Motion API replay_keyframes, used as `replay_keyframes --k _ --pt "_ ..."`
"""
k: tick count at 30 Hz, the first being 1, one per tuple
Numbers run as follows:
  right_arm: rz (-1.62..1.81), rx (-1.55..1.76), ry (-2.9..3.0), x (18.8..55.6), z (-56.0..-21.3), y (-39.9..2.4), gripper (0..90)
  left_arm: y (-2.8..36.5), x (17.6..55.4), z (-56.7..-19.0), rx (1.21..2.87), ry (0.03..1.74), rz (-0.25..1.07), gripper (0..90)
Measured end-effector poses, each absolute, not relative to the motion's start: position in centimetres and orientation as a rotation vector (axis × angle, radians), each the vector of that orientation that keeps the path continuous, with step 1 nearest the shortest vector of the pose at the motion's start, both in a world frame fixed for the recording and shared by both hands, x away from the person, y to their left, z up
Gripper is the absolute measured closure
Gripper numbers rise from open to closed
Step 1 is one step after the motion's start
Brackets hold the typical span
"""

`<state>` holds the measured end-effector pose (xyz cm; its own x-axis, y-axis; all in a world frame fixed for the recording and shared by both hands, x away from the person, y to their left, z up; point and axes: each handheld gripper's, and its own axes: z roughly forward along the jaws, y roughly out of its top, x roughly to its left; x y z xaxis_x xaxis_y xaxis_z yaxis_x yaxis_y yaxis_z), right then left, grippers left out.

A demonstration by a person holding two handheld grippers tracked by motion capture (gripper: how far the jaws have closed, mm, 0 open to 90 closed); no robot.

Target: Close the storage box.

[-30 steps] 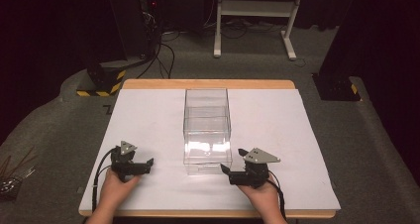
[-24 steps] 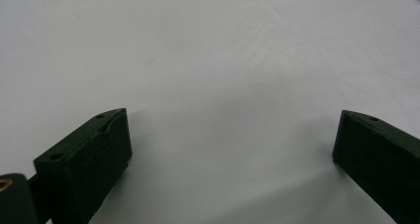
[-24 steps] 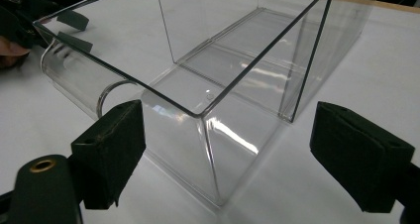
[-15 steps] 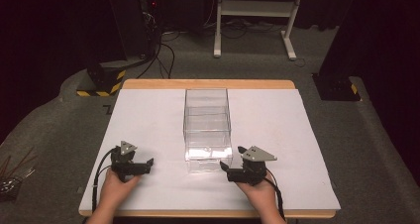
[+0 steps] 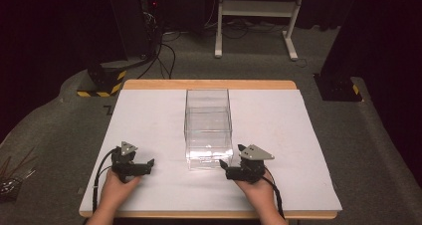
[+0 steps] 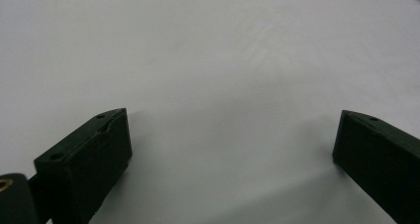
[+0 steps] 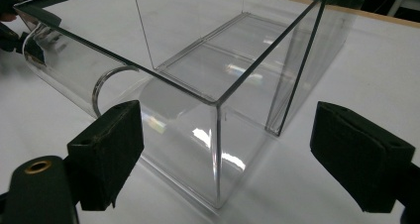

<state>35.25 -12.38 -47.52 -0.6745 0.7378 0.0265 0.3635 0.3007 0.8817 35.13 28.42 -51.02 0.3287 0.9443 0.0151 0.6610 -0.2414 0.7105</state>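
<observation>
1. My left gripper (image 6: pixel 233 149) has its jaws wide apart, holding nothing, low over the white table (image 6: pixel 208 50).
2. My right gripper (image 7: pixel 228 149) is wide apart too, holding nothing.
3. The clear box (image 5: pixel 208 128) sits mid-table, at 11 o'clock from my right gripper, just beside it.

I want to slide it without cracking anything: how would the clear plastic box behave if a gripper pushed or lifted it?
The clear box looks rigid, with thin flat walls, so it should slide as one piece. It appears empty, so it is probably light. Its glossy walls may slip between the jaws, and its thin edges could chip under a hard squeeze.
</observation>
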Motion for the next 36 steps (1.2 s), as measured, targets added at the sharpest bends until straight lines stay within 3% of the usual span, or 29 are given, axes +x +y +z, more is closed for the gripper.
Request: replay_keyframes --k 36 --pt "1.321 1.073 2.144 39.5 -47.3 -11.1 13.3 28.4 35.1 -51.1 1.984 1.408 0.606 1.9"
